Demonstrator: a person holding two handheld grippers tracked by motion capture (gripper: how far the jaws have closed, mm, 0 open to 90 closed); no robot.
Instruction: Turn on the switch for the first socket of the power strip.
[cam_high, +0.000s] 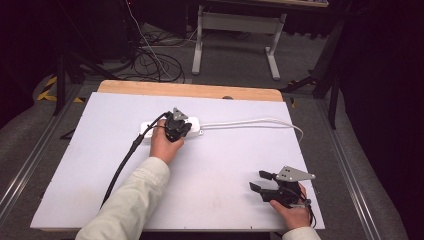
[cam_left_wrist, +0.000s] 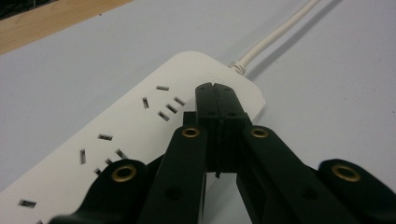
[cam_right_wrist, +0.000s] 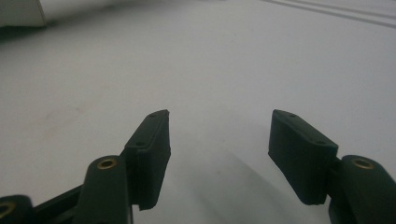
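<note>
Power strip (cam_high: 150, 128), white and flat, lies across the far-middle of the tabletop (cam_high: 225, 160), its long side running left to right, and its white cord (cam_high: 260, 121) leaves the right end and curves off toward the table's right edge. I have my left hand-held gripper (cam_high: 176, 128) down on top of it. In the left gripper view the two jaws are pressed flat together with nothing between them, and the joined tips sit over the cord end of the strip (cam_left_wrist: 140, 140), past the last group of sockets. I cannot tell whether the tips are touching the casing or just hovering above it. With the jaws closed like that they make one blunt point, which I judge suits pressing a switch or pinning the strip down rather than grasping; no switch is clear to me under the tips, so I leave that open.

My right hand-held gripper (cam_high: 265, 181) rests near the front right corner of the tabletop, well apart from the strip. Its jaws stand wide apart, and the right gripper view shows bare white surface between the pads (cam_right_wrist: 152, 140), so it holds nothing. I read it as parked out of the way, open and ready to take something, perhaps a plug, though no plug is on the tabletop that I can see.

The sockets (cam_left_wrist: 163, 102) I can see are all empty.
</note>
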